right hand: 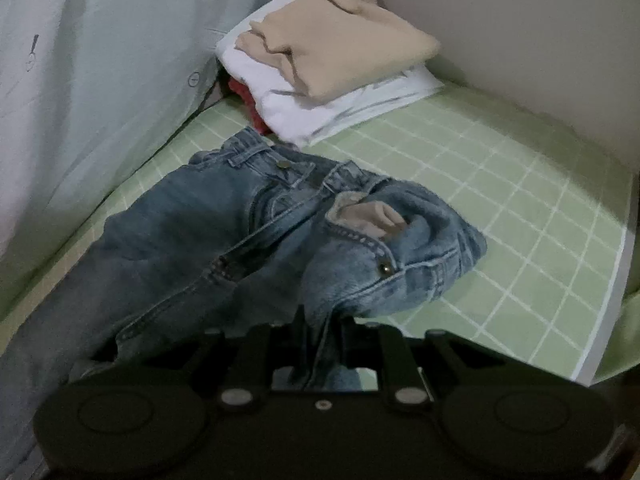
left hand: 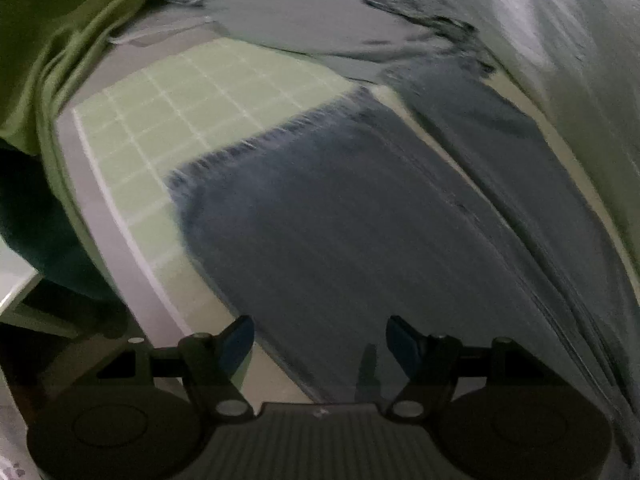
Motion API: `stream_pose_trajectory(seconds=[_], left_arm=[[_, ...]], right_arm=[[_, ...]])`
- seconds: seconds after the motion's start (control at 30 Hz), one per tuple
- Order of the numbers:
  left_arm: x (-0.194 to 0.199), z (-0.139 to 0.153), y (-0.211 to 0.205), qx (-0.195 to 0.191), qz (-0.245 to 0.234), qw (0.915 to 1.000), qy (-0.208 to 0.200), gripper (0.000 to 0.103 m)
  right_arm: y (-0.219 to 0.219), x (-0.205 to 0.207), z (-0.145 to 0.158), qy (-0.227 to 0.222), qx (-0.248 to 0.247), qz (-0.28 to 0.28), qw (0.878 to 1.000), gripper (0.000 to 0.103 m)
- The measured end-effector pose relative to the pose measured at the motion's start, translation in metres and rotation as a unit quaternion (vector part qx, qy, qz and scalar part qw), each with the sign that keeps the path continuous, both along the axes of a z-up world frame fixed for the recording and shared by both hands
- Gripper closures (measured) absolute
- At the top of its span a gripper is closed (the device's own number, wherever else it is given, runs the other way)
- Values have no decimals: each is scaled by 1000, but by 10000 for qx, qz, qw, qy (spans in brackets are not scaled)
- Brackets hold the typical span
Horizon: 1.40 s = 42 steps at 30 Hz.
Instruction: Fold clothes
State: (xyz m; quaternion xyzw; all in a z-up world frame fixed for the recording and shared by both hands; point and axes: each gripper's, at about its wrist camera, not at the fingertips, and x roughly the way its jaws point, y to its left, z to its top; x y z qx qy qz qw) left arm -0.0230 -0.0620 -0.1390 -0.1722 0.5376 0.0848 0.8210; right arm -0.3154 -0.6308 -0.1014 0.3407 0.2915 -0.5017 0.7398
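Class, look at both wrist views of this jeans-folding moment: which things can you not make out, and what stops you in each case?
- Jeans hem, left wrist view: motion blur smears the detail.
- Right gripper pads, right wrist view: denim bunched between them covers the pads.
- Red cloth, right wrist view: mostly hidden under the white fold and beige fold.
- Left gripper: open over the leg; contact unclear.

Dim light over a pale green gridded mat (right hand: 500, 200) with a white edge. A plain beige wall (right hand: 500, 32) stands behind it, and a grey-green curtain (right hand: 100, 80) hangs alongside.
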Motion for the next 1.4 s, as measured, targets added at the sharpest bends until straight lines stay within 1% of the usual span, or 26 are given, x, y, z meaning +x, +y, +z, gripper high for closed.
stream_pose_trajectory(seconds=[0.17,0.3,0.47,0.63,0.73,0.8,0.83,0.87,0.9,0.93,0.97,1.1,1.2,1.27,1.3,1.4], left_arm=[[16,-4,27,159,336,9992,113,29],[23,-4,42,479,419,9978,197,29],[32,-9,53,472,507,9973,222,29],[38,-11,55,587,528,9967,202,29],[42,-12,53,633,484,9967,174,31],[44,-12,51,677,499,9963,154,34],[44,-11,50,719,501,9960,146,42],[45,-10,48,772,448,9959,136,61],[46,-8,45,825,293,9961,103,81],[48,-6,43,880,79,9961,54,98],[49,-4,41,921,-67,9957,8,98],[49,17,46,793,29,9964,-285,98],[45,46,54,693,242,9953,-626,98],[46,73,61,633,345,9929,-944,98],[48,90,63,627,367,9907,-1149,98],[52,144,62,705,328,9807,-1794,98]], right_arm=[[3,1,6,-19,-12,-90,10000,88],[2,4,8,13,12,-159,9999,88],[4,6,9,-35,47,-259,9996,87],[3,7,11,-89,54,-280,9996,87],[2,5,11,-117,75,-295,9995,87],[2,4,10,-143,96,-309,9994,87],[1,3,10,-159,109,-319,9993,87],[2,2,9,-184,127,-342,9992,87],[1,1,9,-217,145,-368,9990,87],[1,0,10,-261,172,-404,9987,87],[2,-1,12,-332,187,-436,9983,87],[6,-7,29,-670,-112,-276,9973,88],[7,-22,42,-1350,-16,-483,9897,88],[7,-29,53,-1810,29,-582,9818,89],[8,-29,60,-1941,-14,-556,9794,89],[13,-23,89,-2336,-284,-355,9713,90]])
